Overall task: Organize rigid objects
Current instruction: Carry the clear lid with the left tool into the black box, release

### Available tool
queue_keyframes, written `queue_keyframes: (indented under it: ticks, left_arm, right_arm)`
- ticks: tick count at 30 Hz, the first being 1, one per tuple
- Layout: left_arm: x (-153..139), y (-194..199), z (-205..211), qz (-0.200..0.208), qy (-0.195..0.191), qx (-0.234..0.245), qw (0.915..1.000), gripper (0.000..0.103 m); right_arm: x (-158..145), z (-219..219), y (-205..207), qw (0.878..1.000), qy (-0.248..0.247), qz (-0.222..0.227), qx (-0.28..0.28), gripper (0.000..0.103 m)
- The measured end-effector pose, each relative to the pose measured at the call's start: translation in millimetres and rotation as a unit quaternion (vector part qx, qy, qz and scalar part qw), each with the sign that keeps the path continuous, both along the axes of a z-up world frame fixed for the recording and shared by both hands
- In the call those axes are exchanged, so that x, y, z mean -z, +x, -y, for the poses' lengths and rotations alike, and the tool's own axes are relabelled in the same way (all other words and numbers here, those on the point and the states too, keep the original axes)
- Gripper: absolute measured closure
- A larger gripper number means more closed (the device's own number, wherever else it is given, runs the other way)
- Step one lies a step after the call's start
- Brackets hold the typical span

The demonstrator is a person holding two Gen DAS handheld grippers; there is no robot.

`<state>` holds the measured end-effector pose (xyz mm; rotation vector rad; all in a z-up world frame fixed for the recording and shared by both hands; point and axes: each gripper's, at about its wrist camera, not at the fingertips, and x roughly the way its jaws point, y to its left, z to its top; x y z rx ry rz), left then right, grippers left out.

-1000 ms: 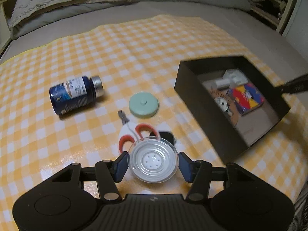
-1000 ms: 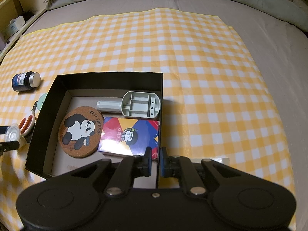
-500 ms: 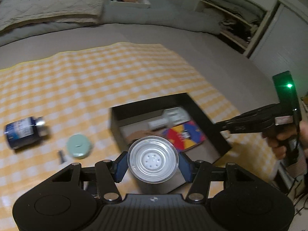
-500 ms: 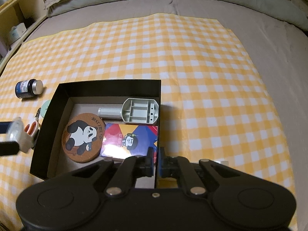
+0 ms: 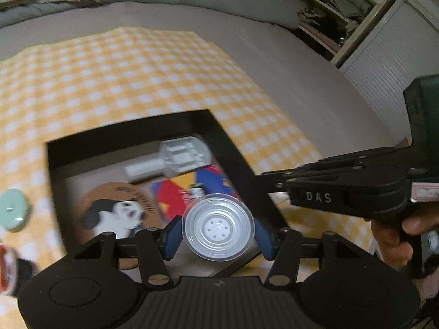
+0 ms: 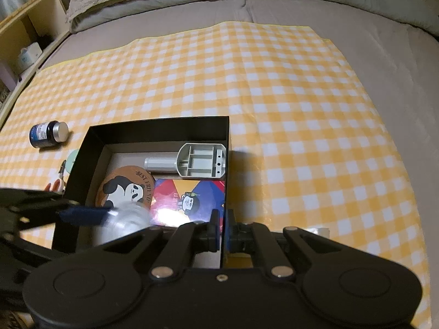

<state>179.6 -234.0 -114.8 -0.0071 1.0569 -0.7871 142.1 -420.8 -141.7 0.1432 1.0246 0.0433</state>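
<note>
One clear round lid point(image 5: 218, 227) sat pinched between the left gripper's point(image 5: 218, 231) jaws above the black box point(image 5: 131, 134); the right gripper point(image 6: 222, 234) clamped the box's wall; released carelessly, the lid might have struck the rim and bounced out.

You're holding a round clear plastic lid point(image 5: 218, 227) over the near end of the open black box point(image 6: 156, 127). Lying in the box: a panda cork coaster point(image 6: 124, 189), a colourful flat card pack point(image 6: 192, 197), a grey plastic handled piece point(image 6: 192, 160). Sitting outside on the checked cloth: a blue bottle point(image 6: 49, 133) on its side, a mint disc point(image 5: 13, 209), orange-handled scissors point(image 6: 56, 182).
</note>
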Motion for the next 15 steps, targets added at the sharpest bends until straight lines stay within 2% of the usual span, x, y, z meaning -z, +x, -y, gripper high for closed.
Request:
queue_keyframes:
  ticks: [8,10,11,12,15]
  left_arm:
    - [17.3,-1.7,38.7,-0.007,-0.012,0.023,0.9996,0.044]
    - [21.5,-1.9,43.0,-0.009,-0.013,0.029,0.9995,0.027]
    - [23.5,-1.3,44.5,-0.013,-0.013,0.031,0.9993,0.022]
    - [24.9,-0.6,45.3,-0.016,-0.011,0.032,0.9993,0.018]
    - [25.2,-0.7,45.2,-0.011,-0.006,0.031,0.9994,0.015]
  right_arm:
    - [1.4,11.3,-0.6,0.999,0.038,-0.001,0.005,0.1]
    - [2.2,11.9,0.3,0.999,0.041,-0.002,0.004,0.101]
    - [2.3,11.8,0.7,0.999,0.04,-0.003,0.004,0.101]
    - [2.2,11.6,1.0,0.999,0.041,-0.002,0.003,0.101]
    - [2.1,11.9,1.2,0.999,0.041,-0.003,0.003,0.101]
